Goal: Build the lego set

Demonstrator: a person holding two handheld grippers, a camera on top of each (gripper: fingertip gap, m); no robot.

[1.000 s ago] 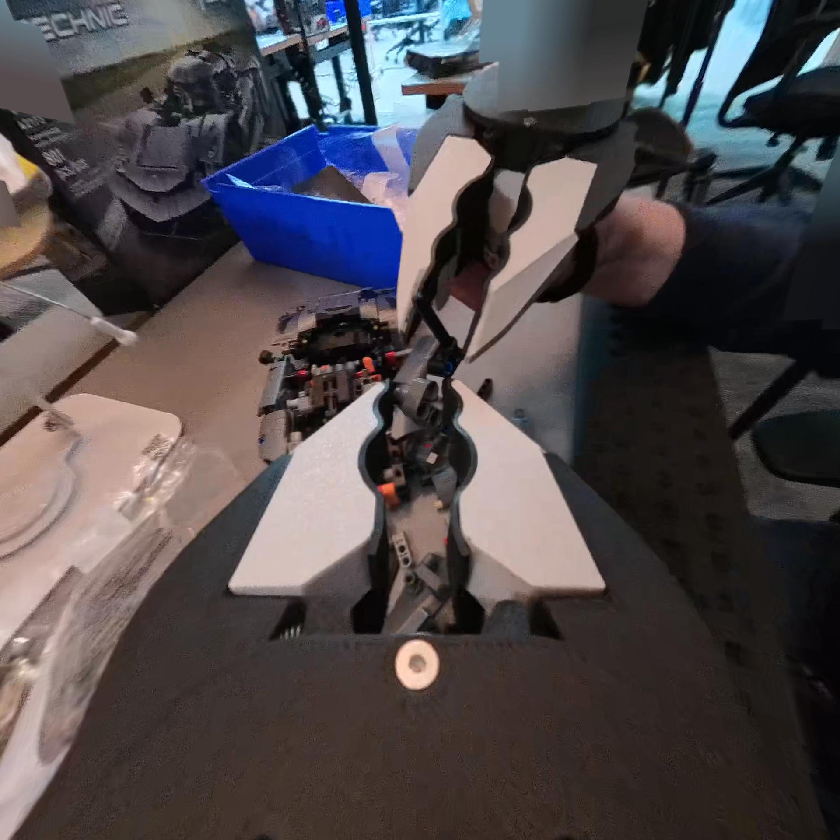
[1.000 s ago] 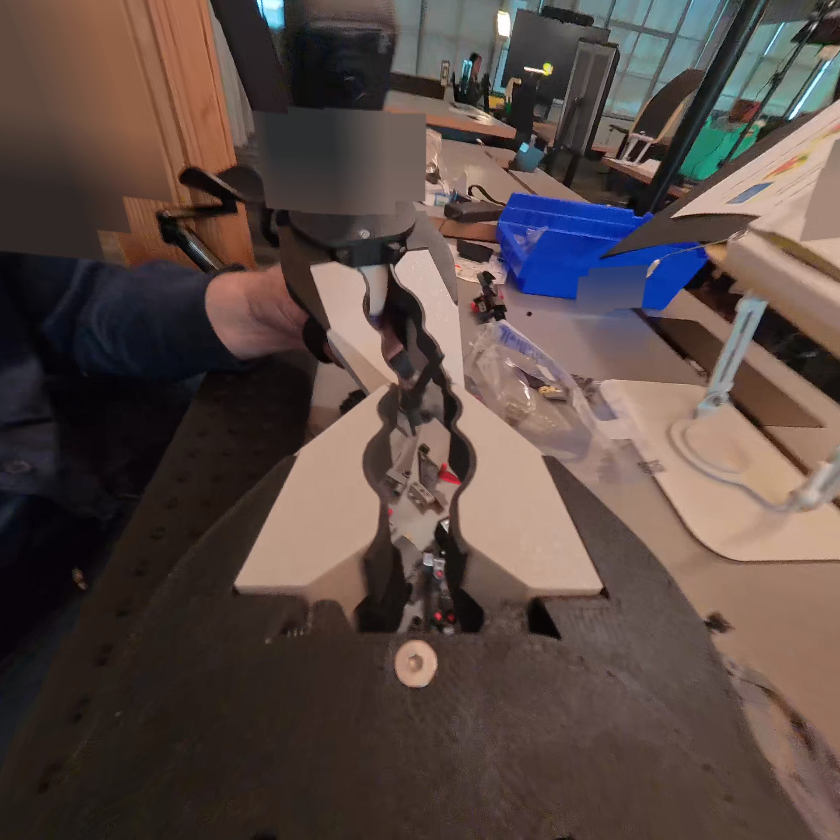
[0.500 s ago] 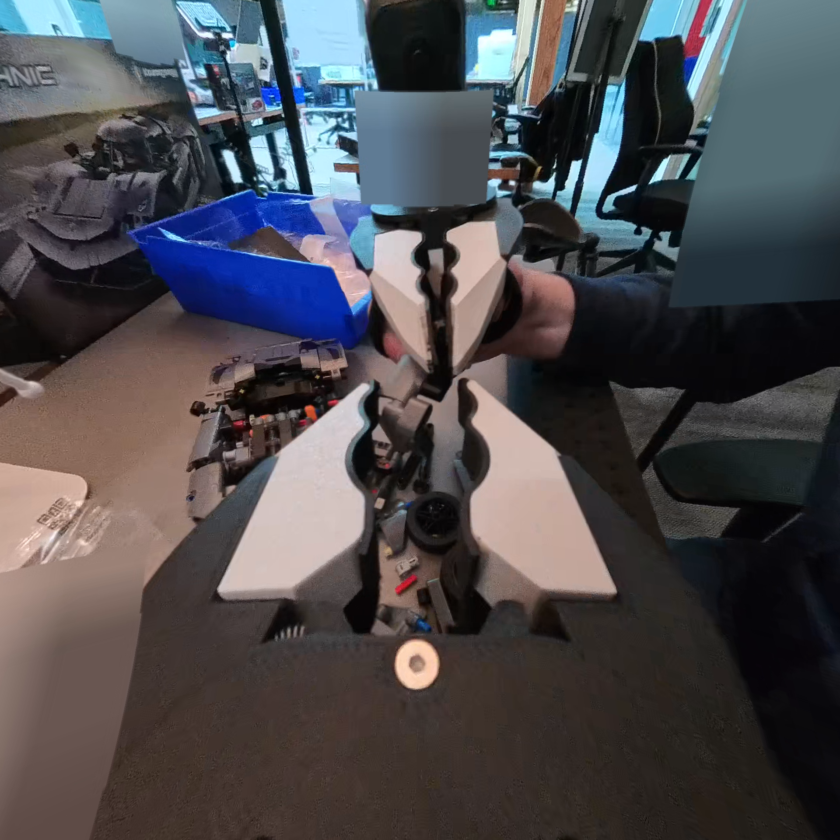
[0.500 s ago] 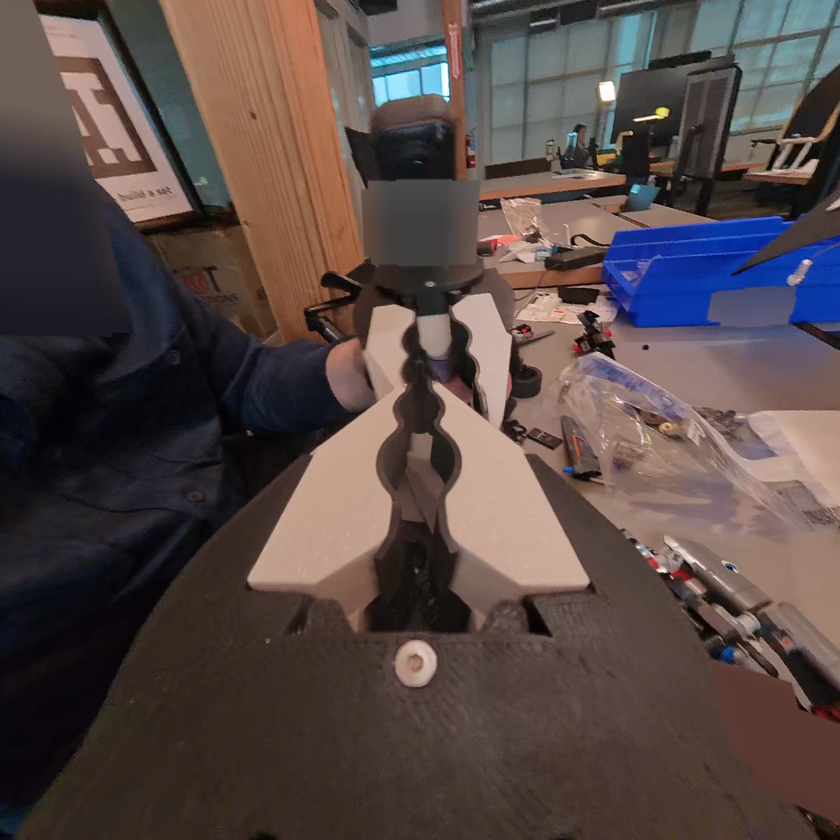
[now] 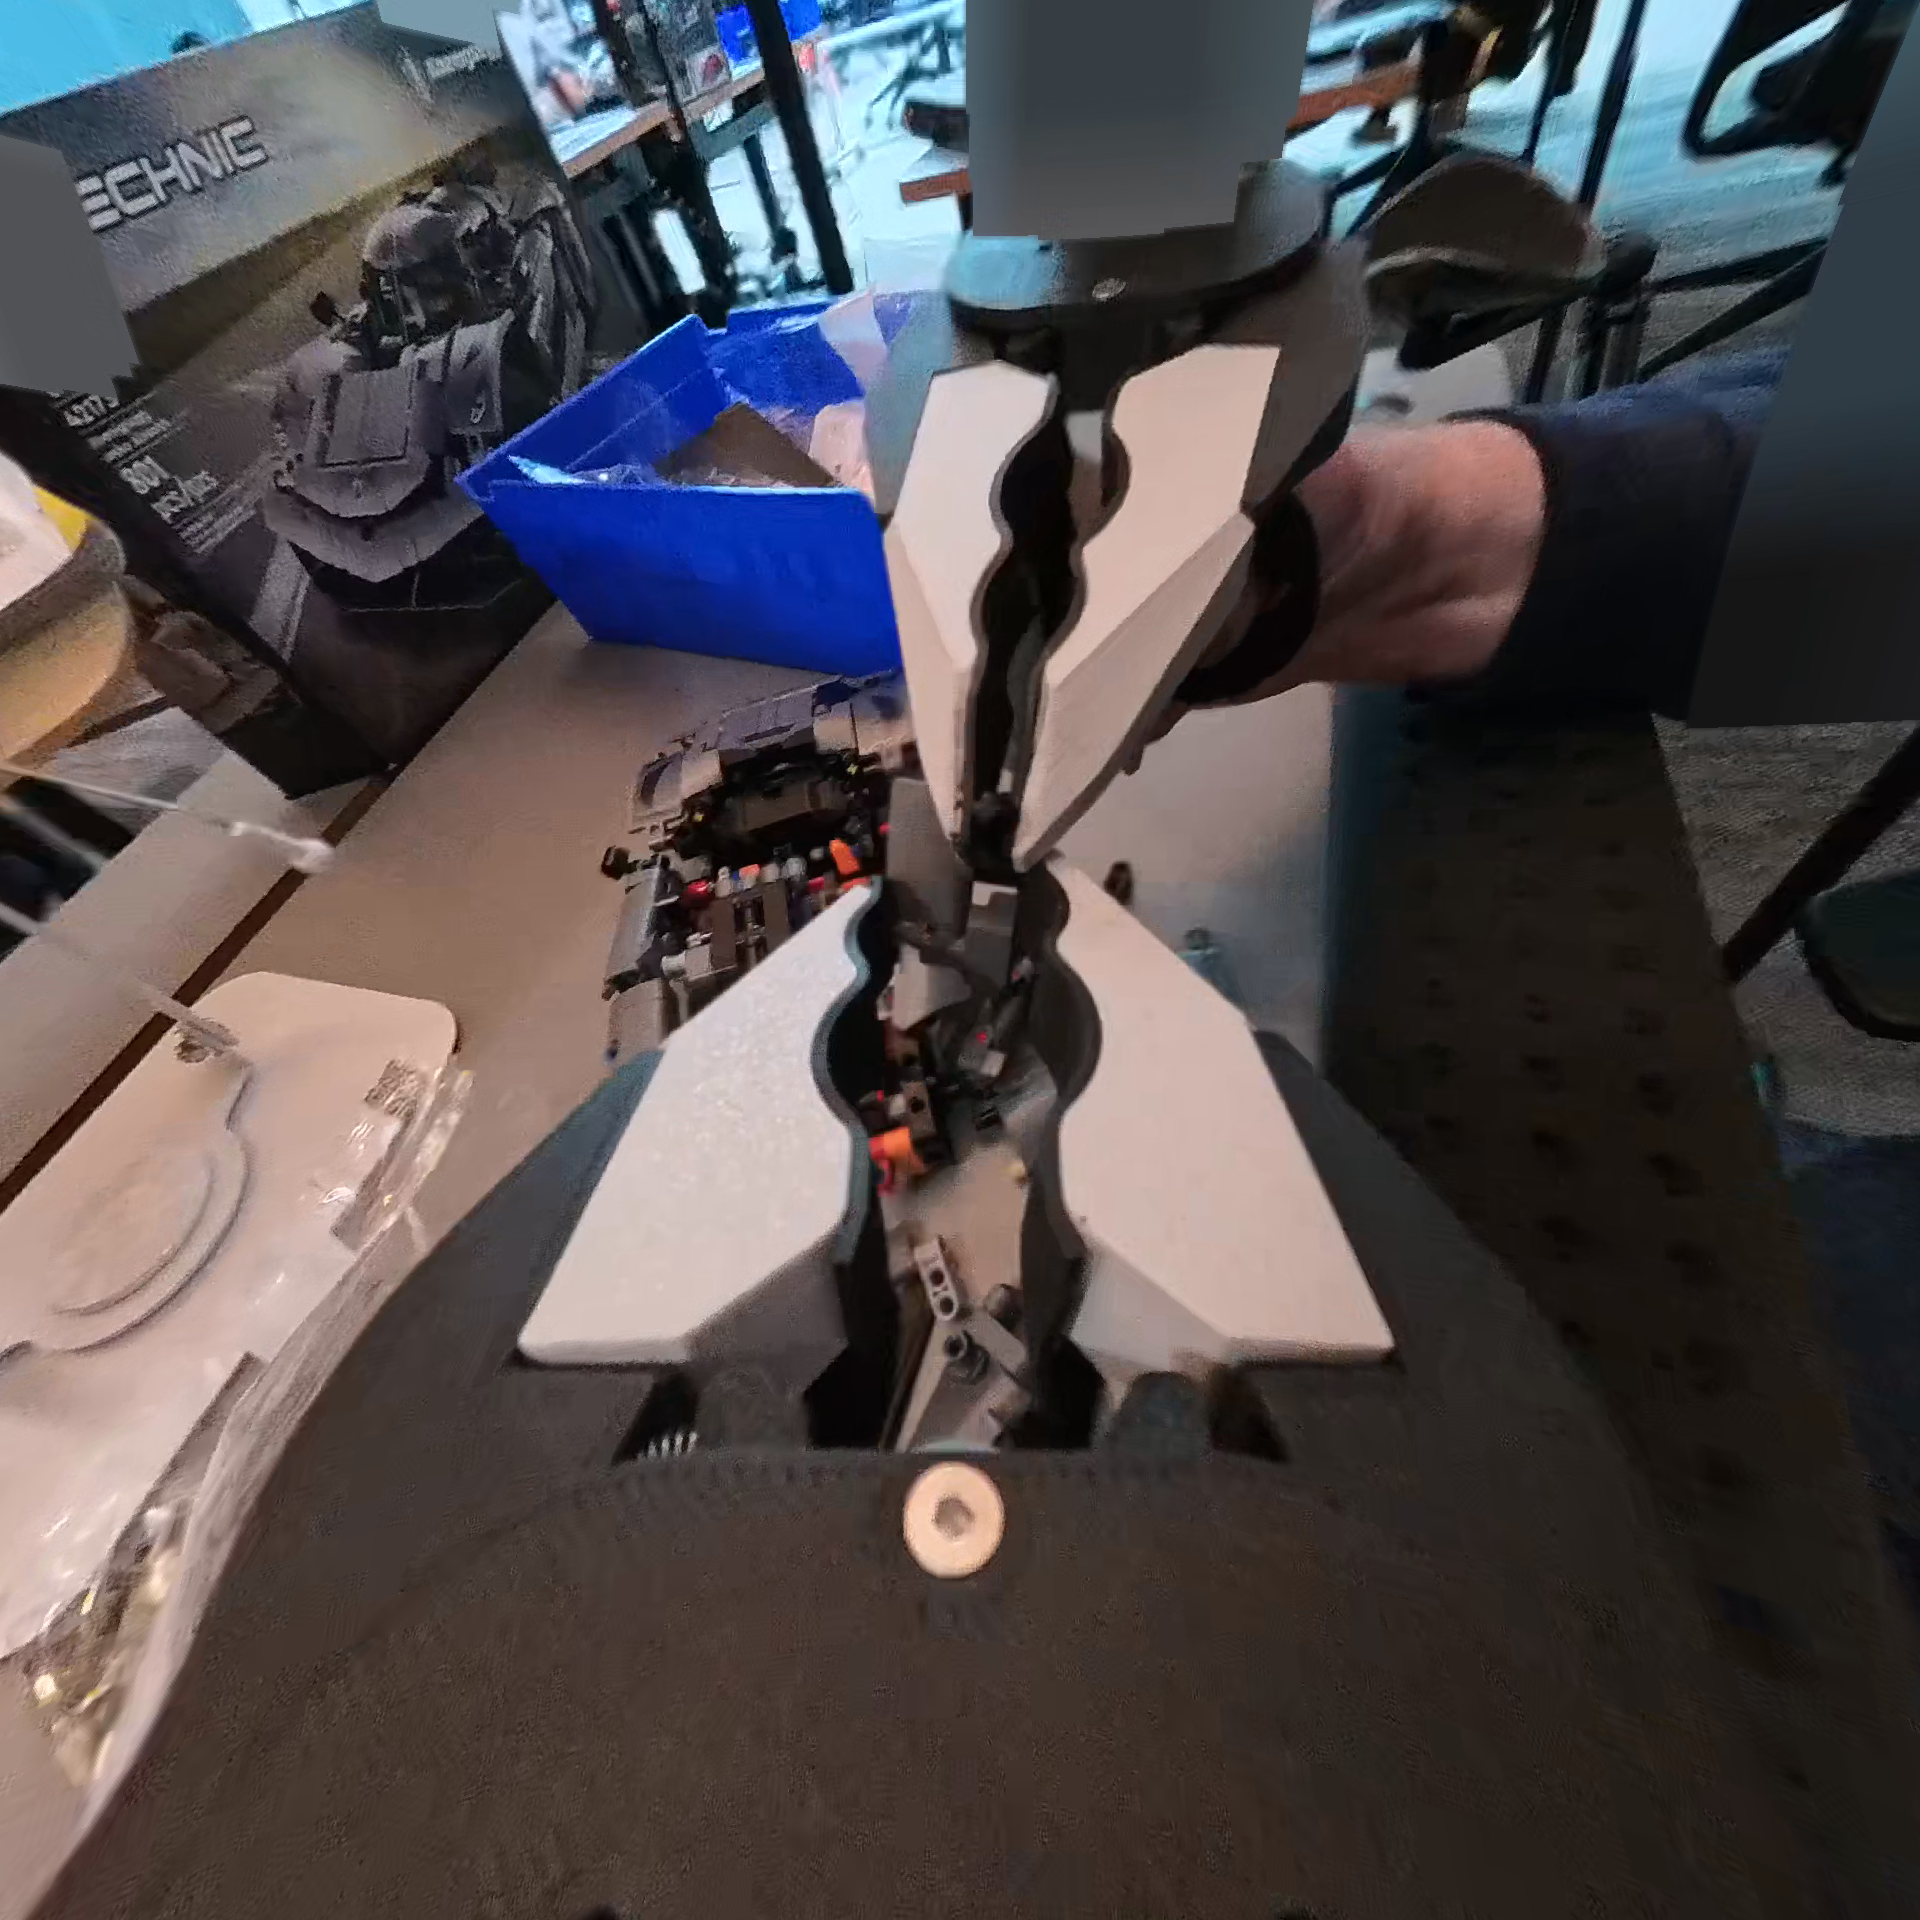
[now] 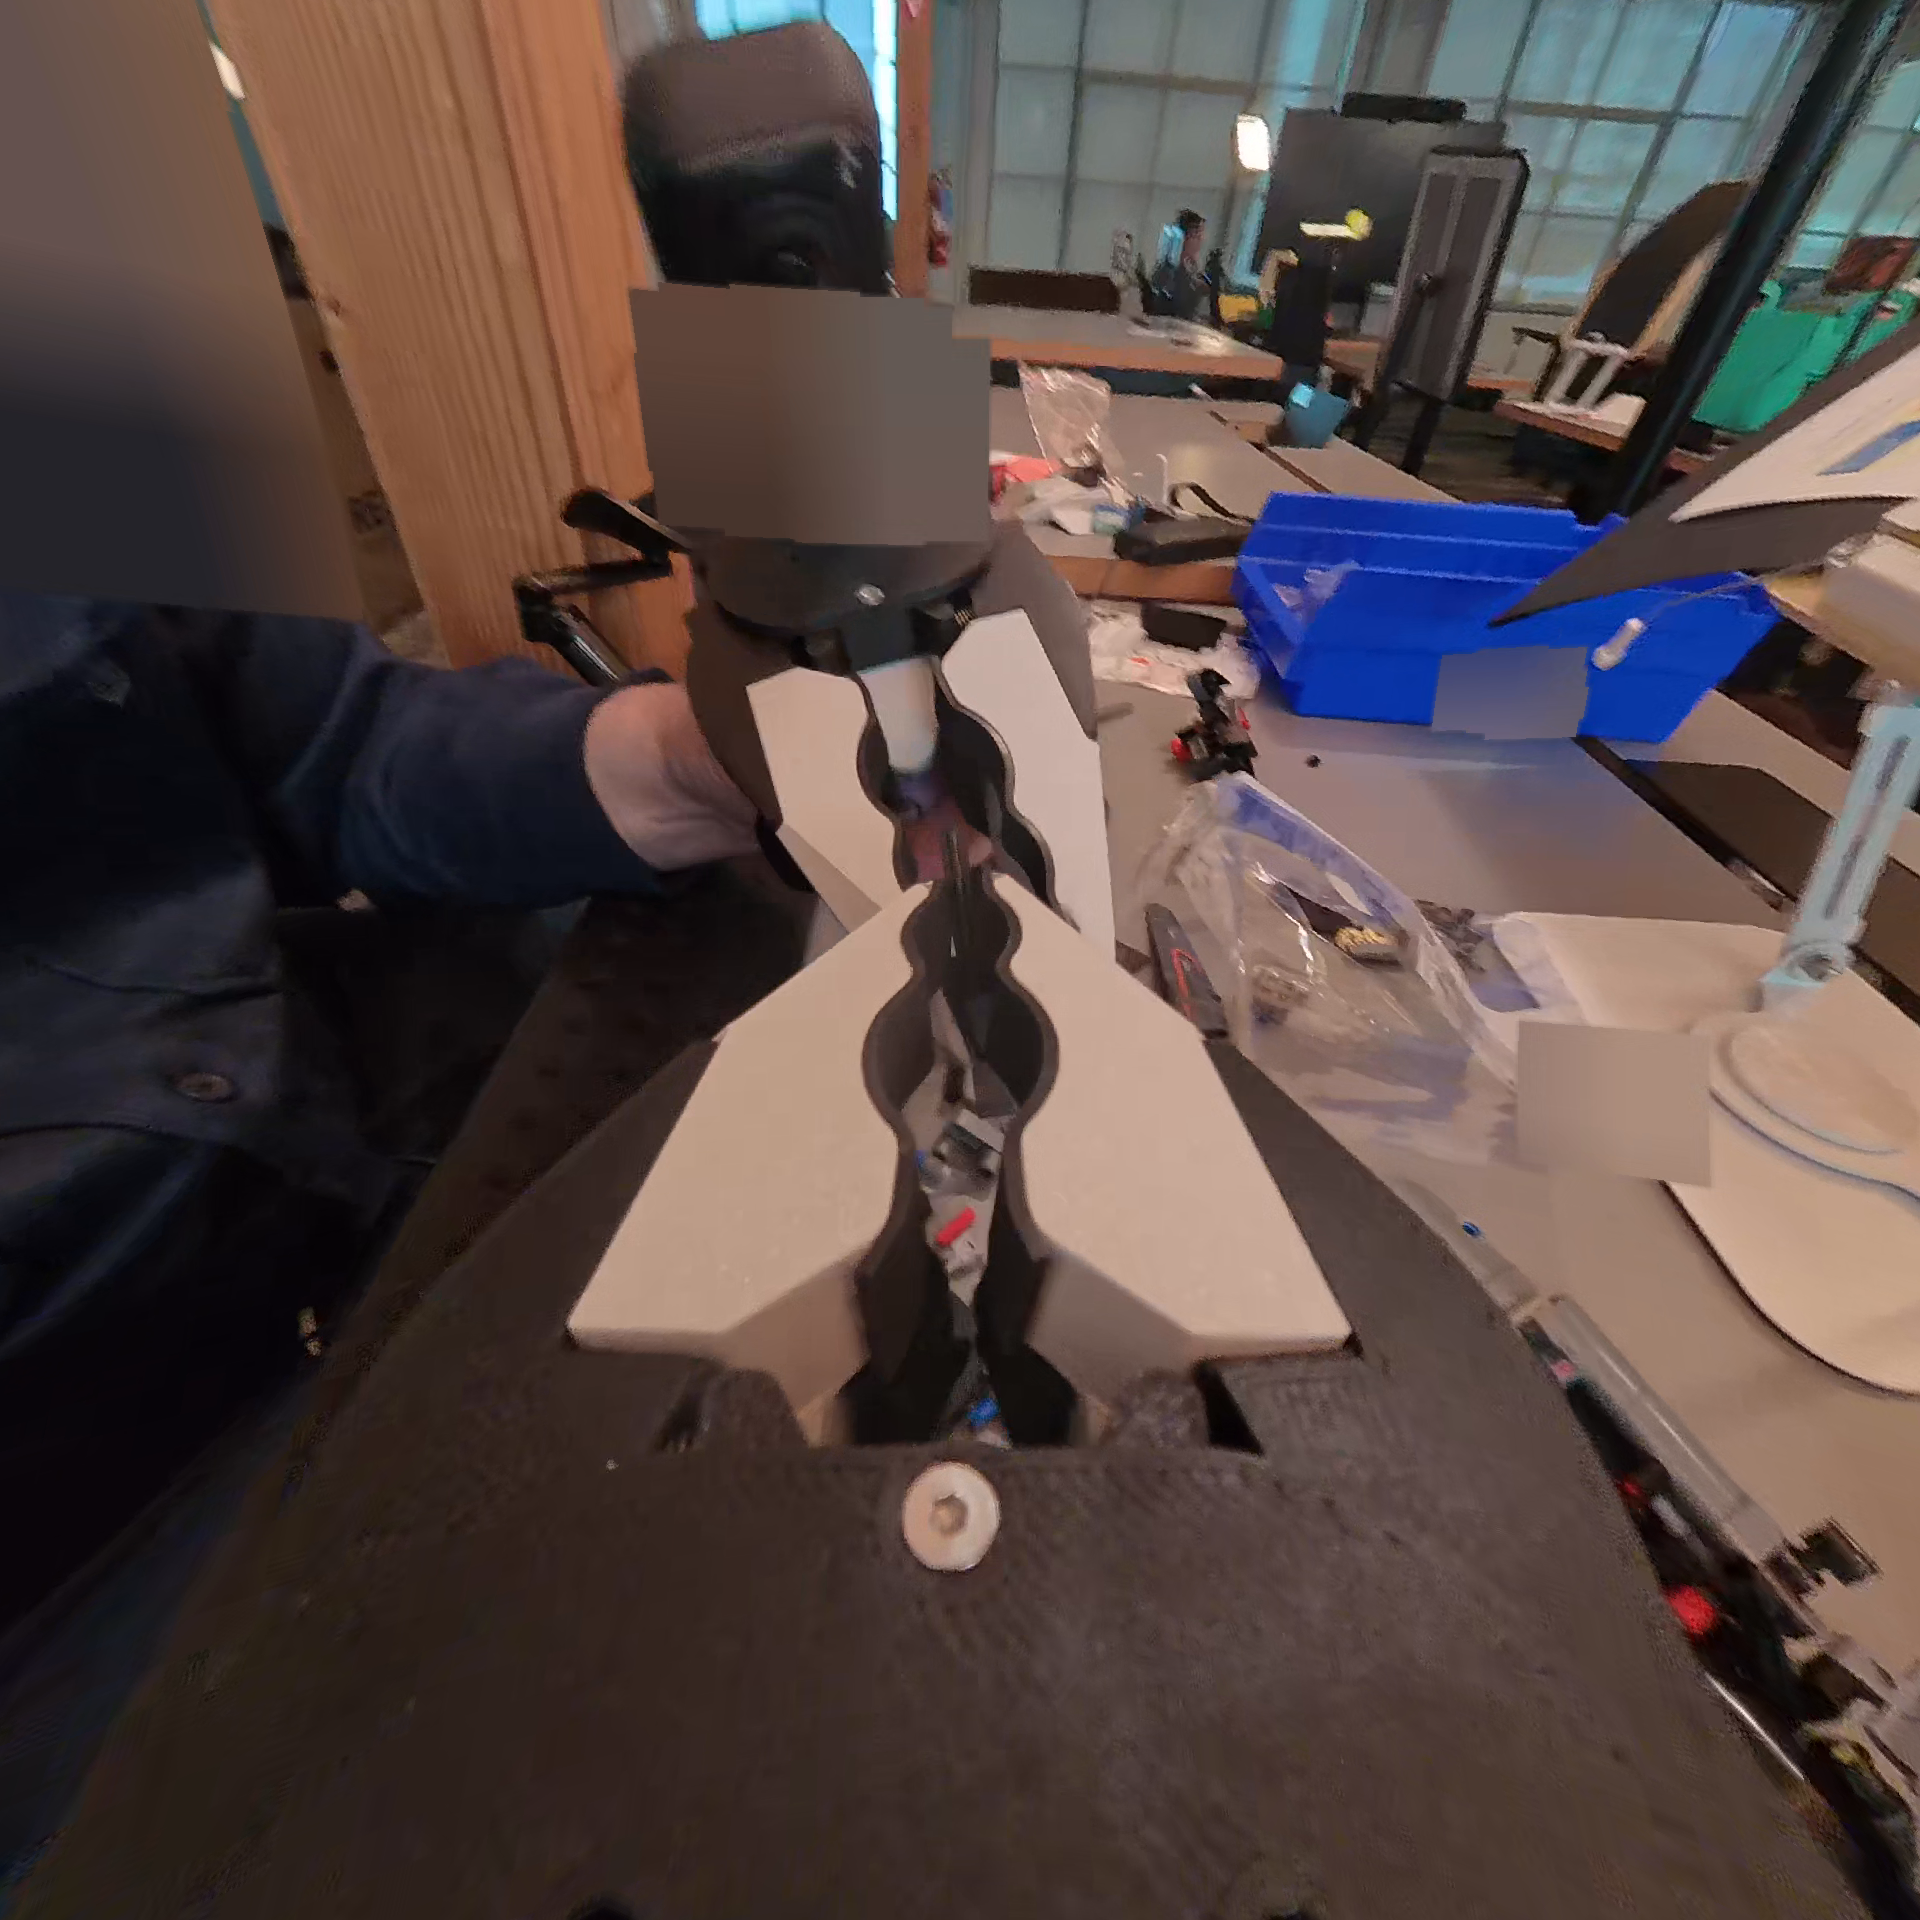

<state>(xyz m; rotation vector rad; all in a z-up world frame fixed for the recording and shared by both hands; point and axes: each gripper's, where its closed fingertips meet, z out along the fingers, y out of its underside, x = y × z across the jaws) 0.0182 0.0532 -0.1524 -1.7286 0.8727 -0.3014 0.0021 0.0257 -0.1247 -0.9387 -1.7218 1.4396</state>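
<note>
The two grippers meet tip to tip above the grey table (image 5: 436, 831). In the left wrist view, the left gripper (image 5: 961, 935) has its fingers (image 5: 727, 1143) partly apart, with a grey piece (image 5: 925, 966) standing between them near the tips; whether the fingers press on it I cannot tell. The right gripper (image 5: 997, 842) comes down from above, held by a hand (image 5: 1413, 551) in a dark blue sleeve, its fingers nearly closed on a thin black rod (image 5: 987, 821) whose end meets the grey piece. In the right wrist view, the right gripper (image 6: 961, 904) again shows its tips almost together around the black rod (image 6: 956, 914), with the left gripper (image 6: 935, 831) facing it, just beyond the tips. On the table behind the left gripper lies the half-built model (image 5: 748, 862), dark grey with small red and orange parts, close to the meeting point but apart from it. Loose pieces (image 5: 935, 1278) lie on the table under the left gripper. A blue bin (image 5: 675, 551) stands behind the model, and the dark set box (image 5: 312, 416) leans to its left. A clear bag (image 6: 1299, 935) of parts lies to the right of the right gripper, and a white stand (image 6: 1818, 1143) sits at the far right.
</note>
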